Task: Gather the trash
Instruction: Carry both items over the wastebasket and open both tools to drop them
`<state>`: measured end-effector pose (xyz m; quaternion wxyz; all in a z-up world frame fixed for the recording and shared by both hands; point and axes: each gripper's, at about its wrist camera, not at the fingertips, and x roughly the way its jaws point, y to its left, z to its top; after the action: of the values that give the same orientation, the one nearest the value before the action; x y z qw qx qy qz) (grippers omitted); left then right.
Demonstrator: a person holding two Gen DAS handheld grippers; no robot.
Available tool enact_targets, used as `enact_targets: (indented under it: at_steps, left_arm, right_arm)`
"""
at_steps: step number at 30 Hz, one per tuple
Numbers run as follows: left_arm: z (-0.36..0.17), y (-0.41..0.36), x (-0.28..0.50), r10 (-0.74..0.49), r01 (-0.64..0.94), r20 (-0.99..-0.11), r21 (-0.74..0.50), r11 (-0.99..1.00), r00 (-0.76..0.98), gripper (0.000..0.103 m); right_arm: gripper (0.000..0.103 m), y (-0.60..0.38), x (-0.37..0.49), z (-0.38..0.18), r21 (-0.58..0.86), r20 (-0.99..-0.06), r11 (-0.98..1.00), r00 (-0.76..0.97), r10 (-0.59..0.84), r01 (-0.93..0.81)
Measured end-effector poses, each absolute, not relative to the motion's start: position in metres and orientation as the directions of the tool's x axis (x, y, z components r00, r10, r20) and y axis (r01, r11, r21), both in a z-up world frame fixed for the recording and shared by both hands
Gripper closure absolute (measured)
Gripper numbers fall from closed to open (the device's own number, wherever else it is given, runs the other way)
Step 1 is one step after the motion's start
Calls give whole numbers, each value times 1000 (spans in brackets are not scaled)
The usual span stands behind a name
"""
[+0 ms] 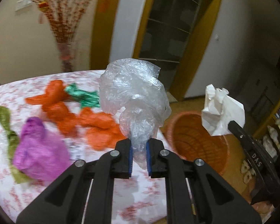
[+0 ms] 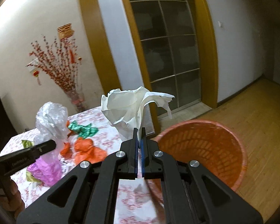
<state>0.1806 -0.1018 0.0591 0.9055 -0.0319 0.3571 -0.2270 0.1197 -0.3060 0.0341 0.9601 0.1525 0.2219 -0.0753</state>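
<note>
The near part of the orange basket (image 2: 205,145) is being hidden by the right gripper (image 2: 139,145). The purple bag (image 1: 39,149) and tablecloth (image 1: 13,196) are being blurred; the cloth's pattern cannot be told.

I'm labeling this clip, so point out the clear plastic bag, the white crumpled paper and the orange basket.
clear plastic bag (image 1: 134,93), left wrist view, on its bunched upper body.
white crumpled paper (image 2: 125,110), right wrist view, on its crumpled middle.
orange basket (image 2: 205,143), right wrist view, on its inner wall.

Home: floral tablecloth (image 1: 13,93), glass door (image 2: 168,56), wood floor (image 2: 261,108)
</note>
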Motion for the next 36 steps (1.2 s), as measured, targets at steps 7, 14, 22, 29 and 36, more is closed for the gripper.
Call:
enact_targets:
  at_steps: [7, 14, 22, 29, 36]
  left_arm:
    - [48, -156, 177, -502, 475, -648, -236, 848, 573, 90]
    - [40, -196, 175, -543, 542, -658, -235, 807, 523, 90]
    - [28, -223, 175, -561, 582, -677, -235, 778, 477, 90]
    - [15, -244, 179, -569, 603, -697, -244, 760, 436, 90]
    - [3, -261, 182, -570, 616, -716, -248, 748, 403, 90]
  right_arm:
    - [101, -340, 106, 26, 271, -462, 921, 878, -129, 278]
    - [101, -362, 98, 21, 281, -465, 905, 870, -162, 318]
    - [101, -382, 98, 12, 297, -482, 887, 858, -180, 353]
    - [101, -396, 103, 4, 312, -499, 873, 847, -186, 376]
    - [101, -409, 108, -5, 333, -517, 858, 837, -182, 392]
